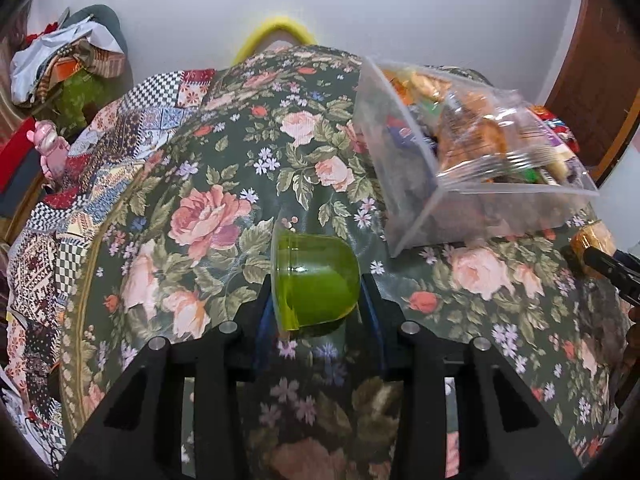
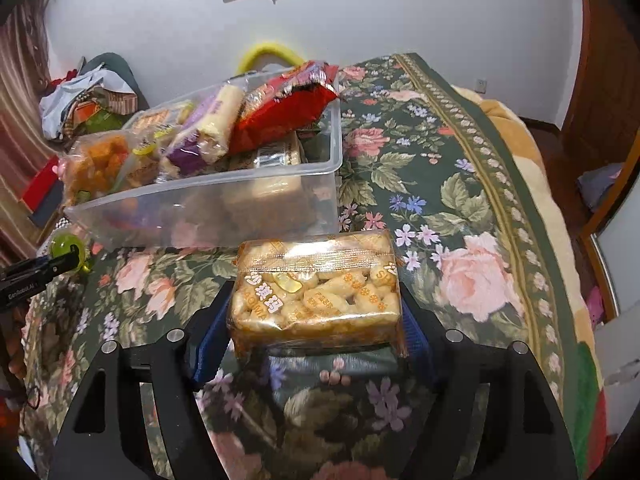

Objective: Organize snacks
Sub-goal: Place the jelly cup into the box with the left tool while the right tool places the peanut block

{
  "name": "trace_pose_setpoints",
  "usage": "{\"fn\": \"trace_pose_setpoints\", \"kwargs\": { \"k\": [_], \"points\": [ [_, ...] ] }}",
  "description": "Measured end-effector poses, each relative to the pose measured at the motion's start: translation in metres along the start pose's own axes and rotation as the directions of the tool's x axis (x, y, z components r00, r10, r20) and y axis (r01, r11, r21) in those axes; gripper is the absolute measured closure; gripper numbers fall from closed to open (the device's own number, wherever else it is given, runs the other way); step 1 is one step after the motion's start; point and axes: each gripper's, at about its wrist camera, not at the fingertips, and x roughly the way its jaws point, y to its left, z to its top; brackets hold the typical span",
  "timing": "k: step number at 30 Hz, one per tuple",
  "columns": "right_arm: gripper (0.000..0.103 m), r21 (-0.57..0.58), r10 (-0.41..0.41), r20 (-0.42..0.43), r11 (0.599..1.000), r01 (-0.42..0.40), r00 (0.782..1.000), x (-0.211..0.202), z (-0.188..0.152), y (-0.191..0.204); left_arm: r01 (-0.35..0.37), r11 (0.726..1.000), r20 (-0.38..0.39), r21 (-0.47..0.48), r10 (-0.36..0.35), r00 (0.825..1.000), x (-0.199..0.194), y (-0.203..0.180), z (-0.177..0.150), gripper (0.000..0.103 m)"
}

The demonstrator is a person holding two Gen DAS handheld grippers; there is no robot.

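My left gripper (image 1: 316,292) is shut on a green jelly cup (image 1: 314,284), held on its side above the floral bedspread (image 1: 208,184). It also shows in the right wrist view (image 2: 72,250). My right gripper (image 2: 316,312) is shut on a clear pack of yellow puffed snacks (image 2: 316,292), just in front of the clear plastic bin (image 2: 208,208). The bin holds several snack bags, among them a red bag (image 2: 284,104). In the left wrist view the bin (image 1: 404,184) stands to the upper right and the right gripper's pack (image 1: 592,240) shows at the right edge.
A patchwork quilt (image 1: 80,184) lies at the left. A pile of clothes (image 1: 68,60) and a pink toy (image 1: 50,144) sit at the far left. A yellow curved bar (image 1: 276,28) stands behind the bed by the white wall. A wooden door (image 1: 592,80) is at the right.
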Motion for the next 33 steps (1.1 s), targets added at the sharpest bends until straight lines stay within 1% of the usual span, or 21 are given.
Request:
{"fn": "trace_pose_setpoints", "kwargs": {
  "k": [5, 10, 14, 18, 25, 28, 33],
  "points": [
    [0.031, -0.001, 0.015, 0.026, 1.000, -0.014, 1.000, -0.015, 0.002, 0.002, 0.006, 1.000, 0.029, 0.007, -0.006, 1.000, -0.022, -0.003, 0.000, 0.064],
    [0.031, -0.020, 0.016, 0.062, 1.000, -0.014, 0.998, -0.030, 0.010, 0.006, 0.016, 1.000, 0.075, 0.024, -0.018, 0.997, -0.048, -0.009, 0.007, 0.064],
    [0.031, -0.028, 0.022, 0.093, 0.999, -0.020, 0.995, -0.038, 0.019, 0.009, 0.012, 0.998, 0.123, 0.055, -0.018, 0.992, -0.066, -0.019, 0.019, 0.064],
    [0.031, -0.033, 0.033, 0.120, 0.999, -0.029, 0.992, -0.044, 0.028, 0.011, 0.034, 0.997, 0.169, 0.065, -0.044, 0.985, -0.080, -0.029, 0.034, 0.064],
    [0.031, -0.066, 0.047, 0.163, 0.997, -0.037, 0.986, -0.045, 0.046, 0.020, 0.054, 0.996, 0.205, 0.077, -0.069, 0.976, -0.086, -0.048, 0.058, 0.064],
    [0.031, -0.077, 0.058, 0.176, 0.996, -0.045, 0.983, -0.042, 0.055, 0.025, 0.072, 0.994, 0.206, 0.080, -0.087, 0.975, -0.084, -0.053, 0.069, 0.064],
    [0.031, -0.089, 0.081, 0.187, 0.994, -0.066, 0.979, -0.031, 0.069, 0.032, 0.076, 0.992, 0.215, 0.099, -0.096, 0.972, -0.074, -0.066, 0.089, 0.064]
  ]
}}
